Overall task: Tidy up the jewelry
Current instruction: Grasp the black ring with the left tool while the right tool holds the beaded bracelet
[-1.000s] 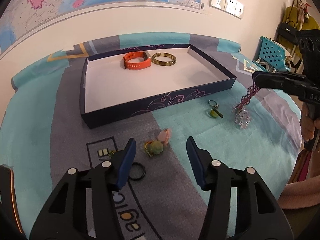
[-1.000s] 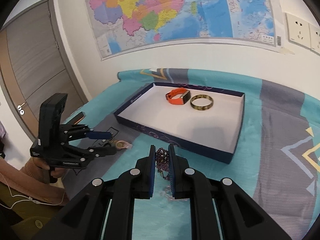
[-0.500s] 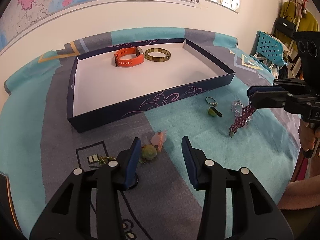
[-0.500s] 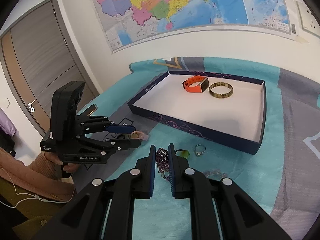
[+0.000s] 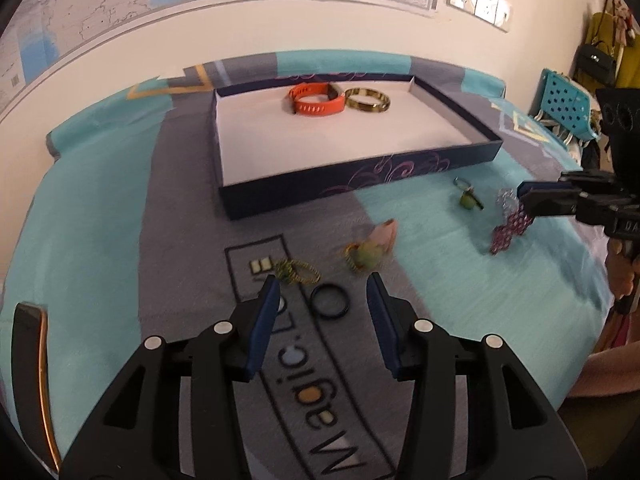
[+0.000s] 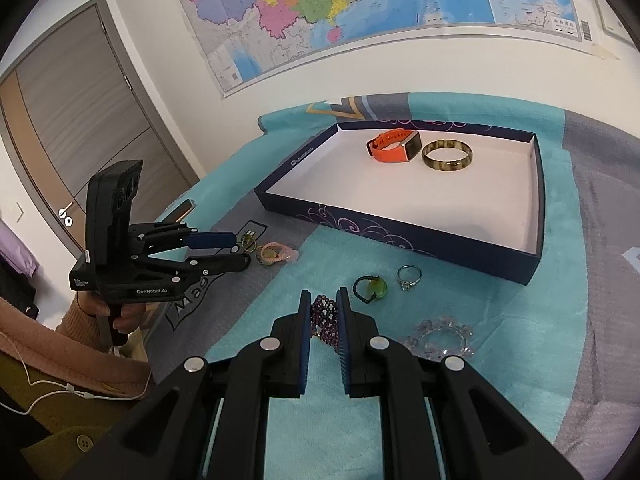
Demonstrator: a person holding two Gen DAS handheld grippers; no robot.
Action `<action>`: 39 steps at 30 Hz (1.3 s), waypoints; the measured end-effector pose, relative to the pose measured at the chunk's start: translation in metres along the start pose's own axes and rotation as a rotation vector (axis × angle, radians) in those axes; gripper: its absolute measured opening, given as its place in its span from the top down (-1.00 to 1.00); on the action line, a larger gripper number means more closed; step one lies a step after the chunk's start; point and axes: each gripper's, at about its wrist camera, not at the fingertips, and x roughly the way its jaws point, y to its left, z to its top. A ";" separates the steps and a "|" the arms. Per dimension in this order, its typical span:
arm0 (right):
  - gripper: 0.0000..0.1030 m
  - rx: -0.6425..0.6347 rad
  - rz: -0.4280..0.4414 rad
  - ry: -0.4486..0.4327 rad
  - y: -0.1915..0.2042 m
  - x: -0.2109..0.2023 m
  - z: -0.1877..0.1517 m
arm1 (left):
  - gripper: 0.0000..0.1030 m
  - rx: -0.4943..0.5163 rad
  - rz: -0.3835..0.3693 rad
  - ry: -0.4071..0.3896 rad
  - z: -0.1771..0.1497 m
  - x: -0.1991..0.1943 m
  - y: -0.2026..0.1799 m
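Observation:
My right gripper (image 6: 324,300) is shut on a purple beaded bracelet (image 6: 325,320) and holds it above the cloth; it also shows in the left wrist view (image 5: 510,228). My left gripper (image 5: 322,292) is open and empty above a black ring (image 5: 330,307). The navy tray (image 5: 360,178) holds an orange watch band (image 5: 316,98) and a brown bangle (image 5: 367,100). On the cloth lie a green-stone ring (image 6: 370,289), a silver ring (image 6: 409,277), a clear crystal bracelet (image 6: 442,338), a pink-and-green piece (image 5: 372,246) and a gold-green piece (image 5: 296,272).
The table is covered with a teal and grey cloth (image 5: 88,216). A wall with a map stands behind the tray. A blue chair (image 5: 564,104) and hanging bags are at the right. A door (image 6: 68,120) is at the left in the right wrist view.
My left gripper has drawn back and to the right, bringing the black ring between its fingers. My right gripper, still holding the purple bracelet, has moved a little nearer the tray.

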 end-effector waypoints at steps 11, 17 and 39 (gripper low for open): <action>0.79 0.013 -0.005 -0.005 -0.001 0.003 0.002 | 0.24 0.017 0.056 0.012 -0.004 0.008 -0.010; 0.79 0.007 -0.001 -0.020 0.002 0.002 0.009 | 0.56 0.010 0.058 0.006 -0.005 0.006 -0.013; 0.79 -0.066 -0.048 -0.133 0.003 -0.022 0.056 | 0.56 -0.008 -0.015 -0.128 0.034 -0.026 -0.008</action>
